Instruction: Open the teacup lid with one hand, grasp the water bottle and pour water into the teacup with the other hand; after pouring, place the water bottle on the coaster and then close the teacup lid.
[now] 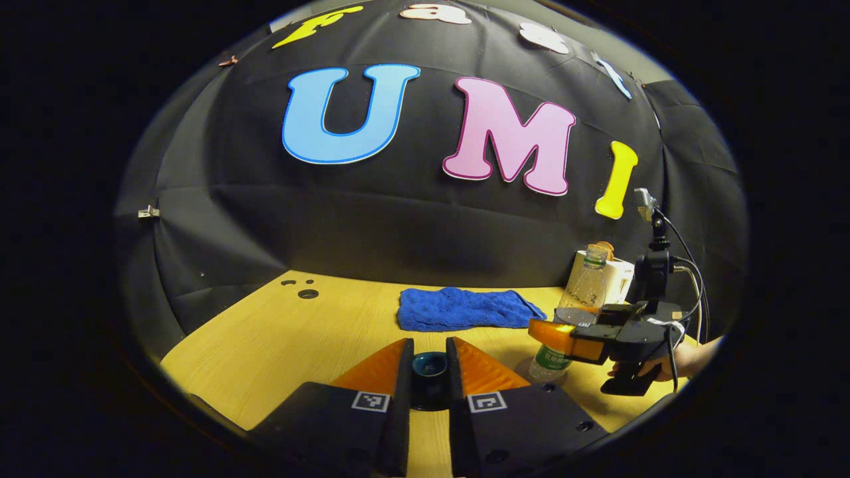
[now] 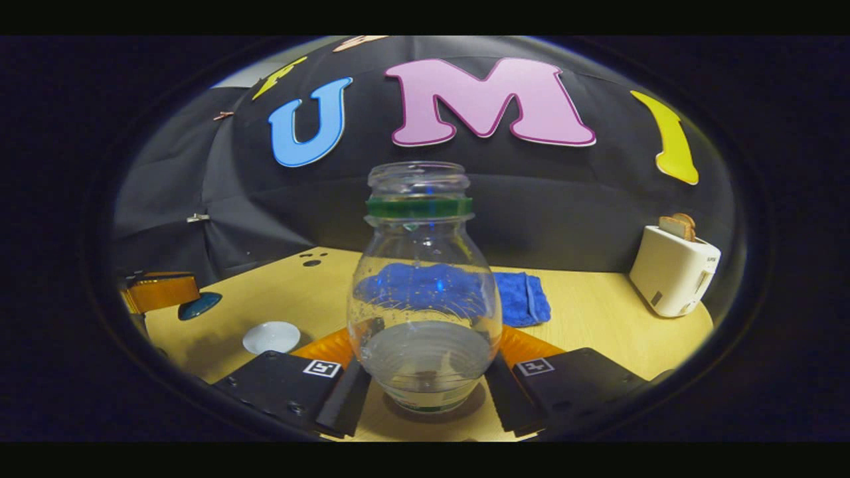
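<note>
In the right gripper view, the water bottle (image 2: 425,292) stands upright between the fingers (image 2: 345,388) on the surface (image 2: 597,318); cloth (image 2: 521,297) behind, toaster (image 2: 672,269) far right, teacup (image 2: 271,336) left.

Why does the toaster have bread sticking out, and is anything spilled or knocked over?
Nothing looks spilled or knocked over. The water bottle stands upright with no cap, which fits pouring. The toaster with bread in it stands apart at the table's far side. The blue cloth lies a little rumpled.
</note>
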A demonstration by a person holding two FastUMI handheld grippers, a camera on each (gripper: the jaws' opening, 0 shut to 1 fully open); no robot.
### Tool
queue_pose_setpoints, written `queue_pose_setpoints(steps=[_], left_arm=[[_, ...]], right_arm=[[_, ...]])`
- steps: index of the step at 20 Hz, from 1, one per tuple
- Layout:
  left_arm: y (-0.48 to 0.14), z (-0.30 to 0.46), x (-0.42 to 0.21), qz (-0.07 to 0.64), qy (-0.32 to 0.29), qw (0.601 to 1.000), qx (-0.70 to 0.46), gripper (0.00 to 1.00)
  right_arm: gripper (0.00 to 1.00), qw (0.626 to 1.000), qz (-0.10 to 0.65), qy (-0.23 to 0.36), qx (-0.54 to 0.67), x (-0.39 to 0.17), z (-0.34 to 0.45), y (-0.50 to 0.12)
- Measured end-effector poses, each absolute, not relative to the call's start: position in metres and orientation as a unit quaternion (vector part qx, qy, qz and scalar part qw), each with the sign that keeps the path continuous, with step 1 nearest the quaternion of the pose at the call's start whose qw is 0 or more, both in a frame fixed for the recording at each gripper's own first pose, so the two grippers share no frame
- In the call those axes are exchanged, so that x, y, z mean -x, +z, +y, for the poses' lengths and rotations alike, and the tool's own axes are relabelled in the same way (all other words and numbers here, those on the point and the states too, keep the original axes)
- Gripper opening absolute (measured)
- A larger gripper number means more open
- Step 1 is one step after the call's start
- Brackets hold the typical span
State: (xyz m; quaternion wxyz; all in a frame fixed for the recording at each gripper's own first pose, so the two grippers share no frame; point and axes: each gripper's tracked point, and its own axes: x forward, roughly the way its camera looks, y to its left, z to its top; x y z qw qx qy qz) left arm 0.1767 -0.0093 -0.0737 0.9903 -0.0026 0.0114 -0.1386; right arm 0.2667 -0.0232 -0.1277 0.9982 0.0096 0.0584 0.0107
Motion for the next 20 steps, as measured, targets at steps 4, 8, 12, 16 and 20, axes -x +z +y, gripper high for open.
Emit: queue_pose_setpoints(steps=[4, 8, 12, 16, 20], left_arm=[[-0.079, -0.006, -0.179, 0.016, -0.131, 0.991, 0.001, 0.28], [-0.077, -0.003, -0.18, 0.015, -0.123, 0.992, 0.0, 0.25], [-0.072, -0.005, -0.18, 0.01, -0.121, 0.993, 0.001, 0.28], [-0.07, -0.01, -0.183, 0.008, -0.12, 0.993, -0.002, 0.31], [-0.079, -0.018, -0.199, 0.013, -0.122, 0.992, -0.007, 0.28]], right_arm=[[0.82, 0.998, 0.058, 0.013, -0.003, -0.268, -0.022, -0.129], [1.0, 0.998, 0.065, 0.008, -0.01, -0.263, -0.027, -0.13], [1.0, 0.998, 0.063, 0.015, -0.003, -0.25, -0.023, -0.128], [1.0, 0.998, 0.054, 0.008, 0.003, -0.229, -0.024, -0.128], [0.99, 0.998, 0.06, 0.0, -0.005, -0.207, -0.03, -0.138]])
